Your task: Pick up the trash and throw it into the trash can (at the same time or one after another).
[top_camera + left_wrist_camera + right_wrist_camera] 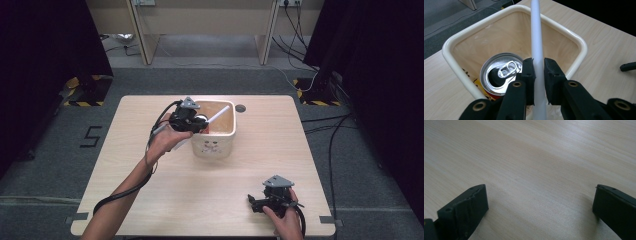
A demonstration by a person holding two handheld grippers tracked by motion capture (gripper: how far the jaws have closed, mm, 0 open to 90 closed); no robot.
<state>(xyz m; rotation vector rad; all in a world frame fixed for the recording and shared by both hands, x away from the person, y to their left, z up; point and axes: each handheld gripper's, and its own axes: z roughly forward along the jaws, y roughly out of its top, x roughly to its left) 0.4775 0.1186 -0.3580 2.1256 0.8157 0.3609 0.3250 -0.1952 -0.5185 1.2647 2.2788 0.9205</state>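
White tube: a long white plastic tube slants over the cream square plastic bin, pinched between the left tool's jaws.
Can: an opened silver drink can stands inside the bin, just beside the tube.
Left tool: clamped on the tube.
Right tool: jaws wide apart, holding nothing, low over the pale wooden surface.

A white plastic tube crosses a cream square plastic bin with a pale wood-toned inside. A silver-topped, red-sided drink can lies within, on a light wood-grain table.
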